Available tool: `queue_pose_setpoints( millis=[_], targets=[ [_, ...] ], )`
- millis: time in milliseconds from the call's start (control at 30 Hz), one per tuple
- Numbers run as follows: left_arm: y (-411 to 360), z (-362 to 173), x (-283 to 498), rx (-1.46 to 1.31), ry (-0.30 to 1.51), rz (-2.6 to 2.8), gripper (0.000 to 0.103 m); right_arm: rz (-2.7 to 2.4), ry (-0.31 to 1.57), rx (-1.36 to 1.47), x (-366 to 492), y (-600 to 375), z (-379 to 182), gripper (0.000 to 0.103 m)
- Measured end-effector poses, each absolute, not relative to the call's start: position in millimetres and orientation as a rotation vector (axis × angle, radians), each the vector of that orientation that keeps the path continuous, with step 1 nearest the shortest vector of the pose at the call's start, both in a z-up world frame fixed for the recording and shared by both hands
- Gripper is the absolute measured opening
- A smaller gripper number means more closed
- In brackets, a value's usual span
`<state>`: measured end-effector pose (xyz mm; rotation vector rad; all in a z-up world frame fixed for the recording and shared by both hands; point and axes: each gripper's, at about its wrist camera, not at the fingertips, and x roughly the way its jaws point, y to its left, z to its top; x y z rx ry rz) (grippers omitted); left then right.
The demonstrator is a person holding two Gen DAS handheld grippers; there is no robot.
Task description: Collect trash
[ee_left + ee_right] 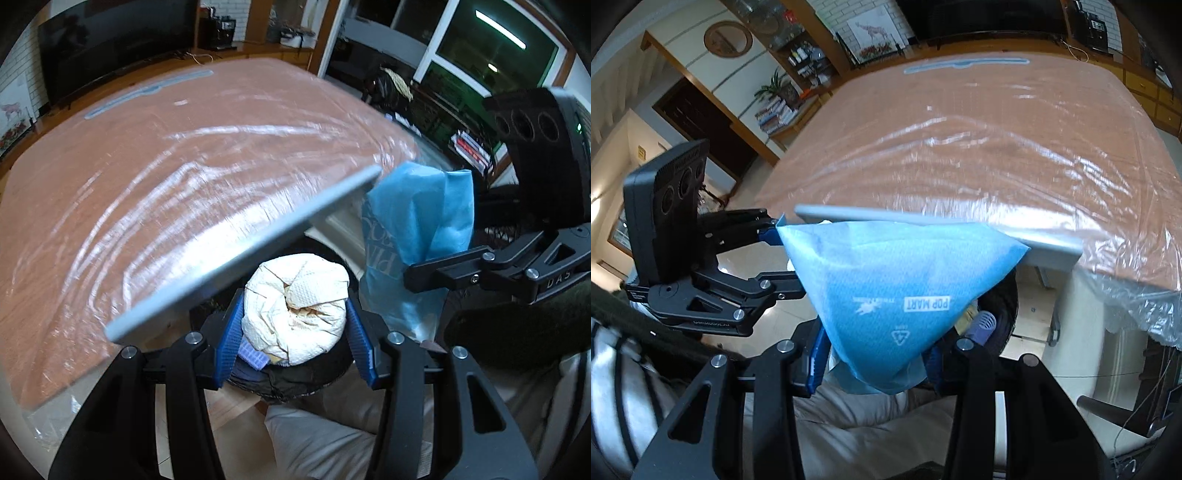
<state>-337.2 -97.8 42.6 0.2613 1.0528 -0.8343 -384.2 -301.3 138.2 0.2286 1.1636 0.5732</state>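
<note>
Crumpled white paper towel, balled into a tight wad, sits between the blue pads of the left gripper, whose jaws are clenched on it from both sides. It hangs just off the near edge of the bench, directly above a round black bin lined with a dark bag, where a bit of blue checked cloth and other scraps already lie. The right gripper has its jaws clamped on the lower corner of a blue plastic POP MART bag, which fans up and outward from the pads to the bench edge and hides part of the bin rim behind it; a ribbed purple item shows inside the bin. From the left wrist view the same blue bag hangs beside the paper wad, to its right, with the right gripper's black linkage against it. Clear plastic film covers the salmon-coloured bench top and drapes over its right-hand corner. Pale grey trousers on the person's lap lie below both grippers.
</note>
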Motion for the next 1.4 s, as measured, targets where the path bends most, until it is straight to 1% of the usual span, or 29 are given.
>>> queue_pose_setpoints(
  millis=[300, 467, 500, 533, 567, 600, 633, 667, 700, 833, 933, 967, 1033, 1067, 1100, 1133, 1200, 1300, 1400],
  targets=[
    [-111, -14, -339, 0.316, 1.112, -0.804, 0.052, 0.567, 1.238, 0.092, -382, -283, 83, 0.042],
    [-117, -38, -336, 0.332, 1.131, -0.788, 0.052, 0.561, 1.266, 0.070, -377, -277, 58, 0.042],
    [-117, -41, -335, 0.332, 1.130, -0.783, 0.053, 0.561, 1.266, 0.069, -377, -276, 56, 0.044],
    [-117, -44, -336, 0.326, 1.130, -0.787, 0.064, 0.560, 1.268, 0.072, -376, -275, 54, 0.045],
    [-116, -45, -336, 0.305, 1.130, -0.798, 0.071, 0.550, 1.268, 0.075, -375, -276, 53, 0.047],
    [-113, -46, -334, 0.293, 1.127, -0.773, 0.083, 0.538, 1.264, 0.077, -375, -276, 53, 0.057],
    [-110, -47, -332, 0.272, 1.122, -0.764, 0.089, 0.517, 1.257, 0.084, -375, -279, 54, 0.065],
    [-105, -46, -330, 0.240, 1.111, -0.760, 0.100, 0.501, 1.246, 0.106, -375, -285, 55, 0.077],
    [-97, -43, -330, 0.185, 1.086, -0.760, 0.102, 0.494, 1.245, 0.128, -376, -290, 57, 0.078],
    [-86, -25, -335, 0.144, 1.081, -0.749, 0.102, 0.471, 1.248, 0.150, -384, -307, 70, 0.078],
    [-86, 18, -349, 0.174, 1.009, -0.794, 0.102, 0.500, 1.202, 0.150, -391, -315, 101, 0.078],
    [-84, 39, -352, 0.165, 0.961, -0.811, 0.102, 0.498, 1.161, 0.128, -391, -319, 119, 0.078],
    [-77, 68, -342, 0.146, 0.882, -0.794, 0.102, 0.465, 1.057, 0.106, -381, -332, 153, 0.087],
    [-73, 84, -332, 0.138, 0.827, -0.758, 0.102, 0.441, 1.015, 0.103, -375, -339, 162, 0.099],
    [-72, 91, -322, 0.134, 0.792, -0.723, 0.102, 0.389, 0.947, 0.105, -360, -351, 176, 0.099],
    [-66, 100, -305, 0.121, 0.750, -0.661, 0.102, 0.355, 0.918, 0.108, -349, -358, 181, 0.099],
    [-55, 102, -259, 0.077, 0.729, -0.526, 0.102, 0.274, 0.878, 0.118, -312, -379, 185, 0.099],
    [-40, 87, -192, 0.037, 0.750, -0.360, 0.102, 0.169, 0.870, 0.093, -240, -410, 169, 0.099],
    [-26, 65, -135, 0.010, 0.790, -0.239, 0.101, 0.099, 0.923, 0.091, -183, -431, 142, 0.099]
  ],
)
